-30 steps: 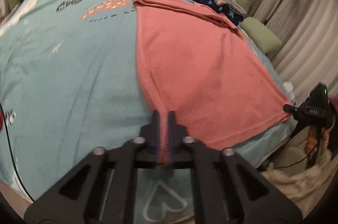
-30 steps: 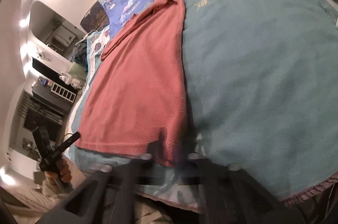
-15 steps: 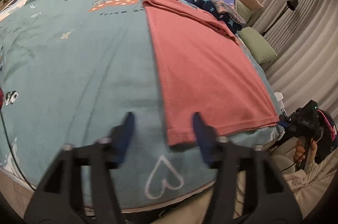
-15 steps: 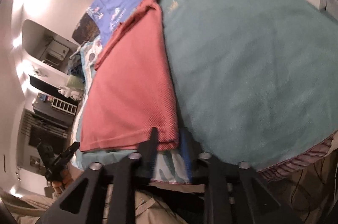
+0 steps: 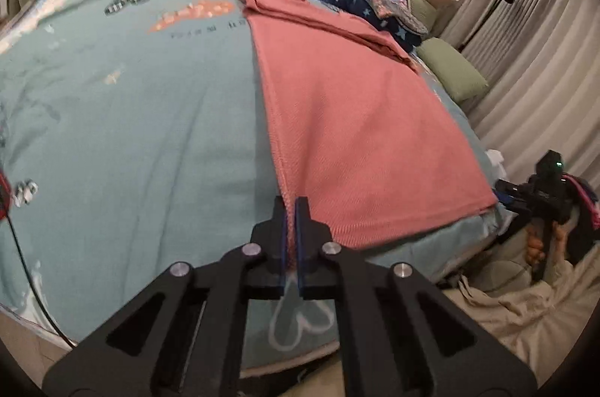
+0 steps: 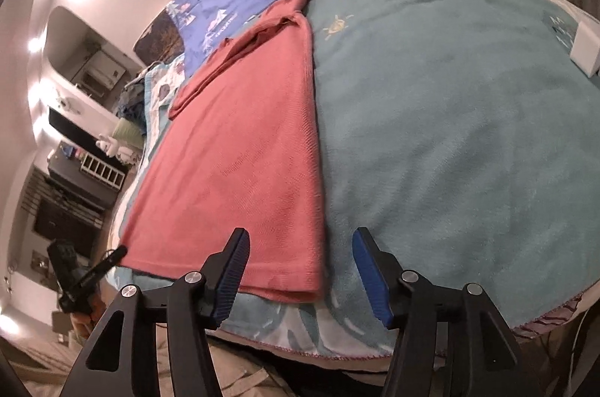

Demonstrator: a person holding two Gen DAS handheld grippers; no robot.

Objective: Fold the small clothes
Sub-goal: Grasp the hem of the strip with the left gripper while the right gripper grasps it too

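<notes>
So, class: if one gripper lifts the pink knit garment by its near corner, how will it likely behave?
The pink knit garment will probably sag: it lies limp and flat on the teal blanket. Its folded layers may slide apart, since nothing visible pins them. It looks thin, so likely light. The left gripper is shut on its corner; the right gripper, just opening, straddles the other corner.

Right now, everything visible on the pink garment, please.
The pink garment looks like a fine knit, folded lengthwise into a long strip, lying flat on the teal blanket, with a sleeve folded across its far end. The left gripper is shut on its near corner. The right gripper has just been opening and straddles the other near corner, pads clear of the cloth.
</notes>
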